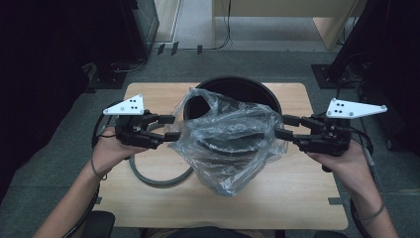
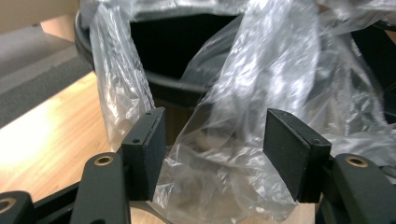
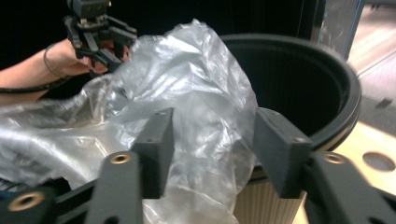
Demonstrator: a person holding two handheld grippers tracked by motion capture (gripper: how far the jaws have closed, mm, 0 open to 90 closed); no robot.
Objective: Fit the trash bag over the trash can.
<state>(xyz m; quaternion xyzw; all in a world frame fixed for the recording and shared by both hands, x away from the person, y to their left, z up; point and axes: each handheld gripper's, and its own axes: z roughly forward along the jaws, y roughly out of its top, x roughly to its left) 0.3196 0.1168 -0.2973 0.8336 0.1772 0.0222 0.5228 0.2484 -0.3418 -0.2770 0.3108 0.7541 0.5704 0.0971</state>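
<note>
nearest your side of the table (image 1: 307, 208), your left gripper (image 1: 169, 128) and right gripper (image 1: 286, 126) flank the clear plastic bag (image 1: 228, 144), jaws spread, film loose between the pads but not pinched. the bag drapes over the black bin (image 1: 267, 96), probably to line it. a grey ring (image 1: 153, 179) lies beside the bin.

- round black plastic bin (image 1: 247, 89) stands on the pale wooden counter (image 1: 297, 198);
- crumpled clear plastic bag (image 1: 228, 139) drapes over the bin's near rim;
- grey ring (image 1: 148, 176) lies on the counter, left of the bin
</note>
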